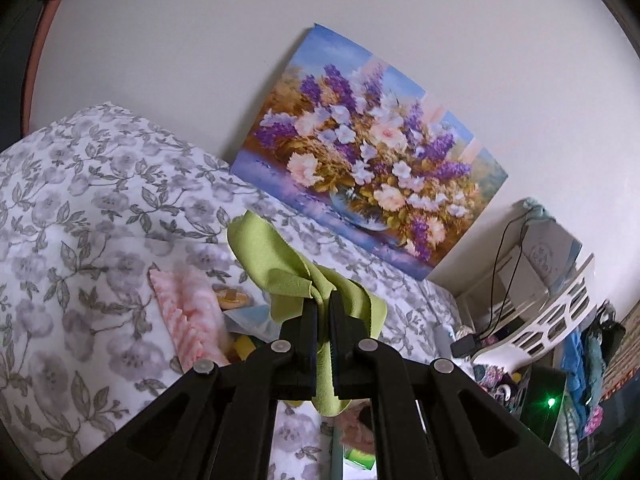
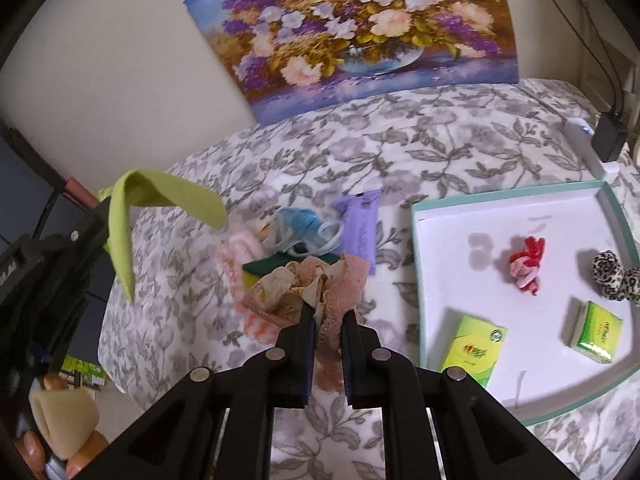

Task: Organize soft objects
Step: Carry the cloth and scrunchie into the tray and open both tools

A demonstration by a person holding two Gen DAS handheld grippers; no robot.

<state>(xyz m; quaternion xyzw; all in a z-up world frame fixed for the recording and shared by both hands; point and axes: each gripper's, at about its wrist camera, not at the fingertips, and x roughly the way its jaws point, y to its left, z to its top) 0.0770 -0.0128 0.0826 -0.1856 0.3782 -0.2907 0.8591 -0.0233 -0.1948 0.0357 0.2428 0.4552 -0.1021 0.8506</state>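
My left gripper (image 1: 325, 300) is shut on a green cloth (image 1: 280, 264) and holds it up above the flowered bed cover; it also shows in the right wrist view (image 2: 132, 208) at the left. My right gripper (image 2: 326, 312) is shut on a pinkish lace fabric bundle (image 2: 316, 280) just above a pile of soft things: a pink towel (image 2: 240, 252), a blue mask (image 2: 300, 224), a purple tissue pack (image 2: 360, 232) and a green-yellow sponge (image 2: 260, 270). A white tray (image 2: 448, 264) at the right holds a red scrunchie (image 2: 526, 264), a leopard scrunchie (image 2: 612, 276) and two green tissue packs (image 2: 476, 352).
A flower painting (image 2: 360, 32) leans on the wall behind the bed. A white power strip and black adapter (image 2: 608, 136) lie at the far right. In the left wrist view a white shelf (image 1: 552, 312) with boxes and cables stands beside the bed. The pink towel (image 1: 188, 316) lies below the green cloth.
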